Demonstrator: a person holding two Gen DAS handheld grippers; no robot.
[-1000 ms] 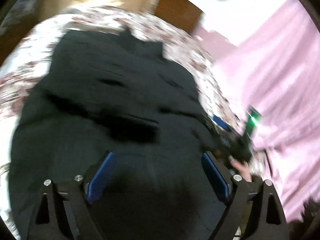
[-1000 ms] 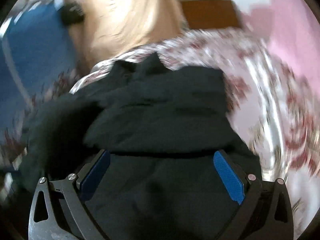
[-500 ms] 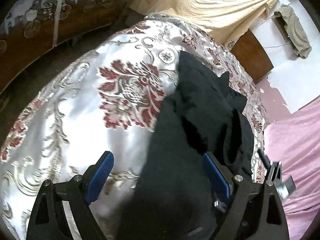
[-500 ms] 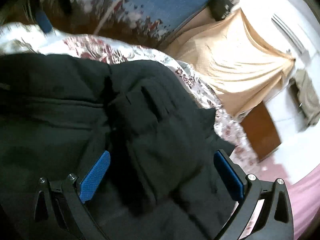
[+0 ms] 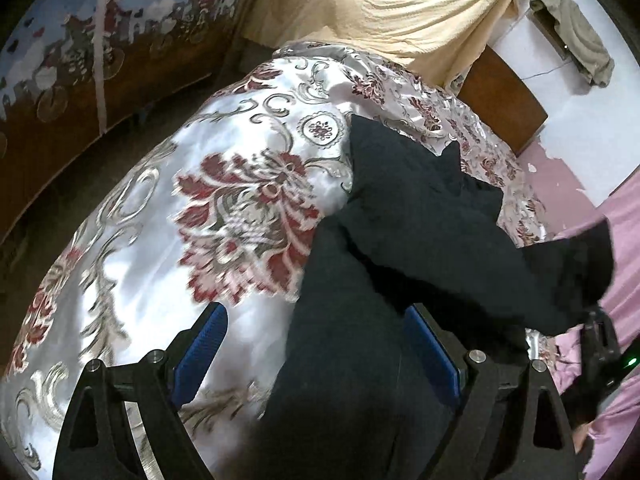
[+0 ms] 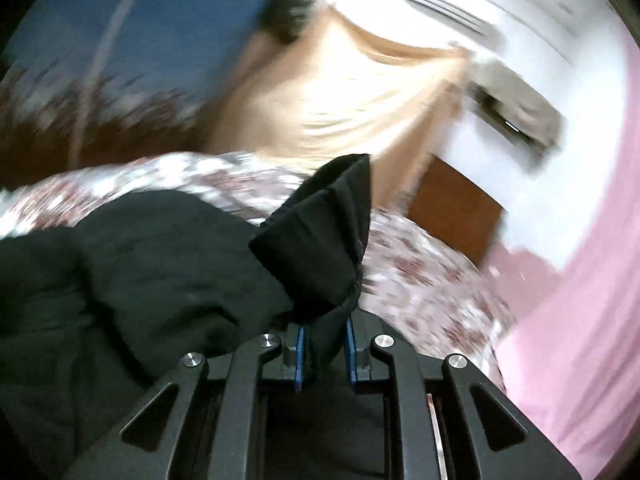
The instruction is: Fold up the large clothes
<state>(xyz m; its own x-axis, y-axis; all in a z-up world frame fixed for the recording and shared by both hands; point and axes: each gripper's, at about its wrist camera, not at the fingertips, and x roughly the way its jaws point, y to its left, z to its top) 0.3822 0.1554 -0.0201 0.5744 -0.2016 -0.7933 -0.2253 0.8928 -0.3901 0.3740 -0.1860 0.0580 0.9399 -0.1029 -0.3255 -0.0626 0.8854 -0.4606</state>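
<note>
Satin floral bedspread [image 5: 168, 240] covers the bed and serves as the work surface; a dark wall hanging with a blue-and-white pattern [image 5: 80, 52] stands beyond its left edge, a cream curtain [image 5: 384, 4] behind its head, and pink fabric [image 6: 592, 280] off its right side.

Left gripper [image 5: 316, 354]: fingers spread wide, holding nothing, poised above the near end of the bedspread. Its left blue pad [image 5: 202, 350] sits over bare satin, the right pad over cloth. Judged to be waiting to pin or take the near edge.

Black garment [image 5: 404, 216]: lies in a long heap along the right half of the bedspread, layers partly overlapped, not yet squared. A fold is judged under way, not complete.

Right gripper [image 6: 323, 354]: pads drawn close and clamped on a bunched corner of the garment, which stands up above the bedspread. The right wrist view is heavily smeared, so which part of the garment this corner is cannot be determined. The raised hold probably serves to carry that section across the heap.
</note>
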